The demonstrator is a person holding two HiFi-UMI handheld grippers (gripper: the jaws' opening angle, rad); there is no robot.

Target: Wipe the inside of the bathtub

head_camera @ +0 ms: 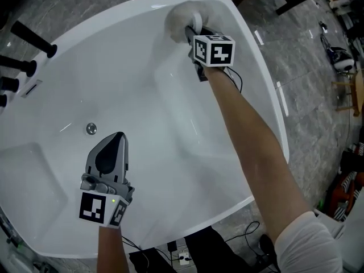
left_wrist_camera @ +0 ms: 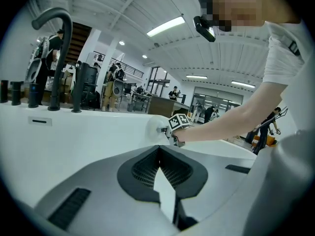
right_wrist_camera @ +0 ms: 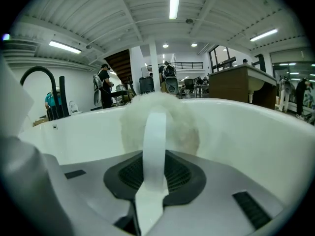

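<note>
Far beyond the drain (head_camera: 91, 128), the right gripper (head_camera: 192, 34) is clamped on the thin strap (right_wrist_camera: 153, 146) of a fluffy pad (head_camera: 181, 17) up by the bathtub (head_camera: 142, 84) rim, and I reckon that strap could slip out under hard rubbing; the left gripper (head_camera: 118, 136), jaws together and empty, hovers beside the drain.

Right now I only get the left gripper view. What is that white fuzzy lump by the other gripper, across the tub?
Observer: It is a fluffy white pad. The right gripper view shows the right gripper with its jaws shut on the pad's white strap.
Operator: Does this tub have a drain? I see none.
Observer: Yes. The head view shows a round metal drain on the bathtub floor, just beyond the left gripper and to its left.
</note>
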